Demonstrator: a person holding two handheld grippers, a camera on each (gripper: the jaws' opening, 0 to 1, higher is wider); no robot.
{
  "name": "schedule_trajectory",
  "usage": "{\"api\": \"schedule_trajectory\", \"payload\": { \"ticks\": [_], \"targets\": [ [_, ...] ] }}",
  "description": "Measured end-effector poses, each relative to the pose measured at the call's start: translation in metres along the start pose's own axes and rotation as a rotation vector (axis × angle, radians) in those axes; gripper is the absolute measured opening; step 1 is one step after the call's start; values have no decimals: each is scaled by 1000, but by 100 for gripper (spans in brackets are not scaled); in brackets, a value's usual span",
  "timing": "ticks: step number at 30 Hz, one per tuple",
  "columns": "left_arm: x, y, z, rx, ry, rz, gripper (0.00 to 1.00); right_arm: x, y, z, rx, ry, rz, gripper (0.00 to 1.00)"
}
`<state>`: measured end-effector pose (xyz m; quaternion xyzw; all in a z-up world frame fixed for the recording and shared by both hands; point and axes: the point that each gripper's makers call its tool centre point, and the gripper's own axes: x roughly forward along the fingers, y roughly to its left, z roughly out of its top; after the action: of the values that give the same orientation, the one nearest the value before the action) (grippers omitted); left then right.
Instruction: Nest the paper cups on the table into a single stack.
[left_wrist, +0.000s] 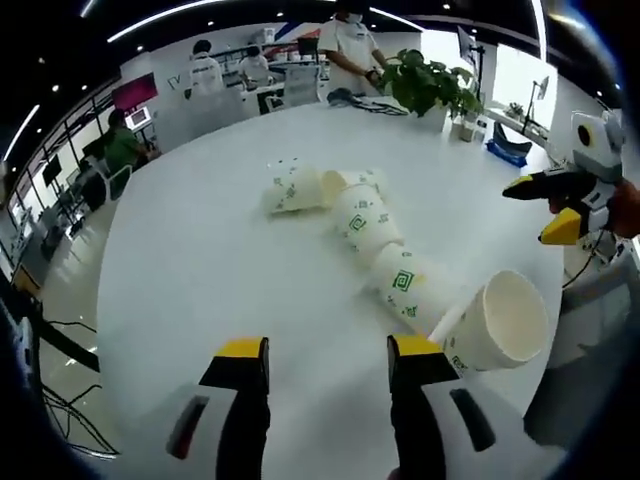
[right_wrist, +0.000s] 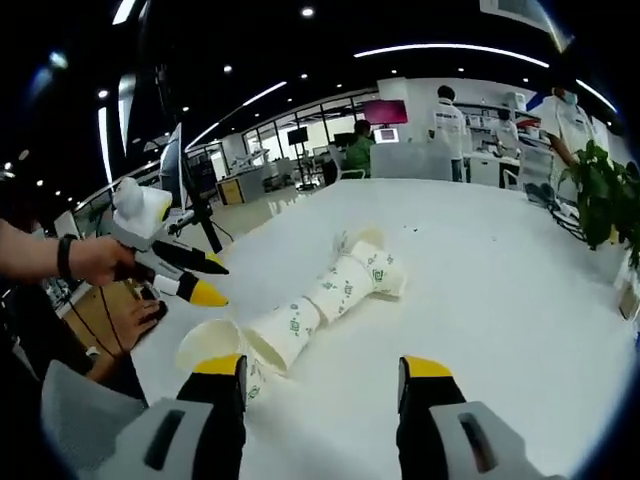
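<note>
Paper cups (left_wrist: 385, 250) lie on sides on white round table (left_wrist: 200, 260), strung in loose line across tabletop; near-end cup (left_wrist: 505, 322) shows open mouth. Left gripper (left_wrist: 328, 350) hovers low over table, jaws apart, nothing between, right jaw just beside near-end cup. Right gripper (right_wrist: 325, 368) jaws apart, empty, above table near cup line (right_wrist: 320, 300). Potted plant (left_wrist: 430, 82) at far table edge.

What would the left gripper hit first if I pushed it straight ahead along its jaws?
Probably bare white round table first. The open left gripper points just left of the line of lying white paper cups with green print; its right jaw sits close to the nearest cup's open mouth, so depth is uncertain.
</note>
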<state>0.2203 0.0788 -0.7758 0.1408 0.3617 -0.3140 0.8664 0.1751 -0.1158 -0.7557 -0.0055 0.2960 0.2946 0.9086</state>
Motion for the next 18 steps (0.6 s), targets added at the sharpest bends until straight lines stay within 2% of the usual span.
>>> {"api": "schedule_trajectory", "payload": {
  "ticks": [2, 6, 13, 18],
  "targets": [
    [-4, -3, -5, -1, 2, -4, 46, 7, -1, -1, -46, 22, 3, 59],
    [-9, -4, -13, -7, 0, -4, 45, 30, -4, -8, -71, 46, 13, 55],
    [-20, -3, -30, -31, 5, 15, 45, 53, 17, -20, -166, 96, 53, 55],
    [-26, -1, -37, -54, 5, 27, 45, 61, 24, -23, -162, 93, 46, 52]
  ]
}}
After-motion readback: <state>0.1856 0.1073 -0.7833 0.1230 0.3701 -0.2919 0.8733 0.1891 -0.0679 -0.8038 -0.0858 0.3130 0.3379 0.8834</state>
